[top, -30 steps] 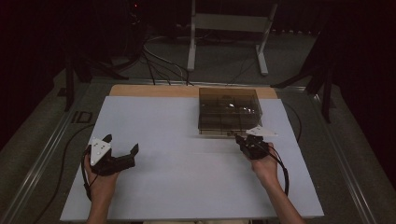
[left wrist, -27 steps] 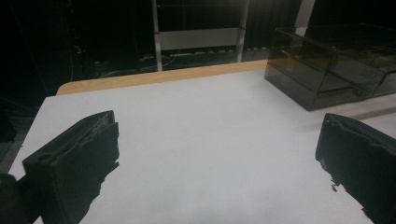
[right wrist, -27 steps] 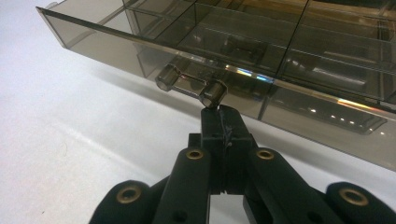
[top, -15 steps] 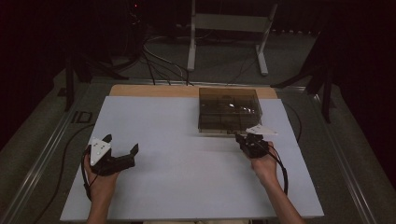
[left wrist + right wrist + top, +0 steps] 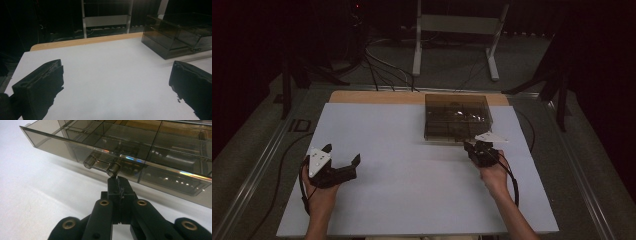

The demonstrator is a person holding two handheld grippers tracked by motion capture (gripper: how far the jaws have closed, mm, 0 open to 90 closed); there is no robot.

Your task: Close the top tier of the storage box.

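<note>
A smoky see-through box (image 5: 457, 117) with several compartments stands on the far right part of the white table (image 5: 412, 195). My right gripper (image 5: 469, 146) is at its near edge, jaws shut together with nothing between them. In the right gripper view its tips (image 5: 117, 180) sit just under the clear handle (image 5: 101, 165) on the front of the box (image 5: 155, 147), at the handle's right post. My left gripper (image 5: 342, 153) rests at the near left of the table, open and holding nothing. In the left gripper view its fingers (image 5: 42, 85) stand wide apart over bare table, with the box (image 5: 175, 37) far off to the right.
A strip of wooden board (image 5: 377, 96) shows along the table's far edge. Beyond it are a metal stand (image 5: 457, 25) and cables (image 5: 382, 65) on the dark floor. A rail (image 5: 257, 175) runs along the table's left side.
</note>
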